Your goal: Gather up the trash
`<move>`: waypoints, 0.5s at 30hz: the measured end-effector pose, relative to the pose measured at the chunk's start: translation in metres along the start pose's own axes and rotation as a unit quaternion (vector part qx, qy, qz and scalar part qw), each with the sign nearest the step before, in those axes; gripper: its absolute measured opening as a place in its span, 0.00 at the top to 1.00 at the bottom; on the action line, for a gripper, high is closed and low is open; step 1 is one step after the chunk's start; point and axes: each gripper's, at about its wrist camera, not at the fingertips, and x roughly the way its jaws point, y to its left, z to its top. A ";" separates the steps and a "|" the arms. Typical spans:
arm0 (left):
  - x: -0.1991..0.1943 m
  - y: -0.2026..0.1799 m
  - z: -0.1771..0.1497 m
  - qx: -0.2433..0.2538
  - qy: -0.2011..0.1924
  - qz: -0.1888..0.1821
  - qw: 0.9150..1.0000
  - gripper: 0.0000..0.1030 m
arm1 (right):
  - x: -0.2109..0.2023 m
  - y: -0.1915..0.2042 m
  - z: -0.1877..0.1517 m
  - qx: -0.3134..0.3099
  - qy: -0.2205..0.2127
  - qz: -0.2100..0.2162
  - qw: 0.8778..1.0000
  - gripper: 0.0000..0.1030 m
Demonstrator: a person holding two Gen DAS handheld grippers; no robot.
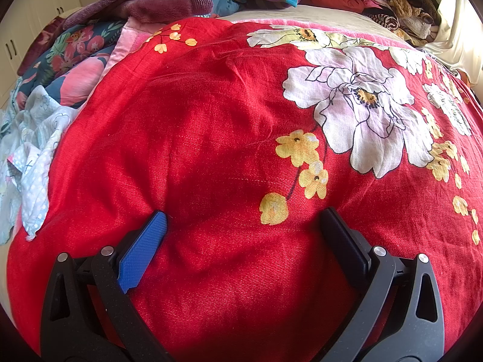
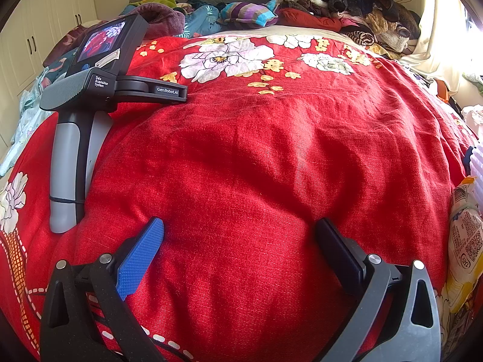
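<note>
My left gripper (image 1: 244, 220) is open and empty, its fingers resting on a red floral blanket (image 1: 211, 138) spread over a bed. My right gripper (image 2: 241, 229) is also open and empty on the same blanket (image 2: 256, 157). In the right wrist view the left gripper's grey handle and screen body (image 2: 78, 114) lie on the blanket to the left. A yellow and white snack wrapper (image 2: 465, 241) lies at the right edge of the bed, to the right of my right gripper.
Piled clothes (image 2: 338, 3) line the head of the bed, with a maroon knit (image 1: 157, 3) and floral bedding (image 1: 75, 60) on the left. White cupboards (image 2: 36, 39) stand far left. A curtain (image 2: 437, 42) hangs at the right.
</note>
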 end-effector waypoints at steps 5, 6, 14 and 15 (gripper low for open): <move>0.000 0.000 0.000 0.000 0.000 0.000 1.000 0.09 | 0.000 0.000 0.000 0.000 0.000 0.000 1.000 0.05; 0.000 0.000 0.000 0.000 0.000 0.000 1.000 0.09 | 0.000 0.000 0.000 0.000 0.000 0.000 1.000 0.05; 0.003 -0.003 0.002 0.000 -0.002 0.002 1.000 0.09 | 0.000 0.001 0.000 0.000 0.000 0.000 1.000 0.05; 0.003 -0.004 0.002 0.000 -0.002 0.002 1.000 0.09 | 0.000 0.001 0.000 0.000 0.000 0.001 1.000 0.05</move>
